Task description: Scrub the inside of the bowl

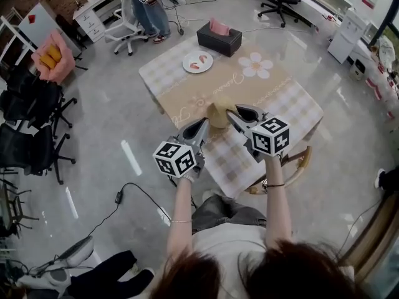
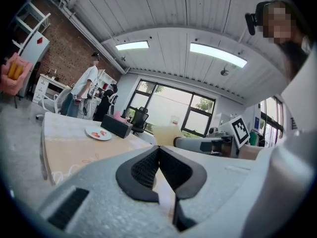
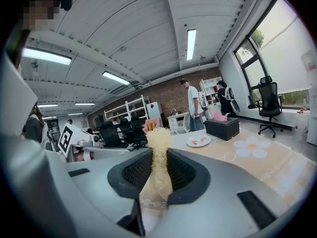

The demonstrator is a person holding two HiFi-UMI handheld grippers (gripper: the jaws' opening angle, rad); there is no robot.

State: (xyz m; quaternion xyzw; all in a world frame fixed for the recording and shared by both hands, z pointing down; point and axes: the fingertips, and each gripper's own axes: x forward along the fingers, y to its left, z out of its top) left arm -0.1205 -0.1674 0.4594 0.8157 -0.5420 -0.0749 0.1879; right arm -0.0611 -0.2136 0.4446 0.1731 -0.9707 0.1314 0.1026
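Scrubber (image 3: pixel 158 135), perhaps loofah, pinched in right tongs (image 3: pixel 158 157); left tongs (image 2: pixel 159 151) closed.

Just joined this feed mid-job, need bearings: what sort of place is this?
Probably an open office or lab: rolling office chairs, a brick wall with desks, and a cloth-covered table holding a tissue box.

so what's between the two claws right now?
A pale yellow mesh scrubber, pinched in the right claw; the left claw is shut and empty. The head view shows it between the two tips.
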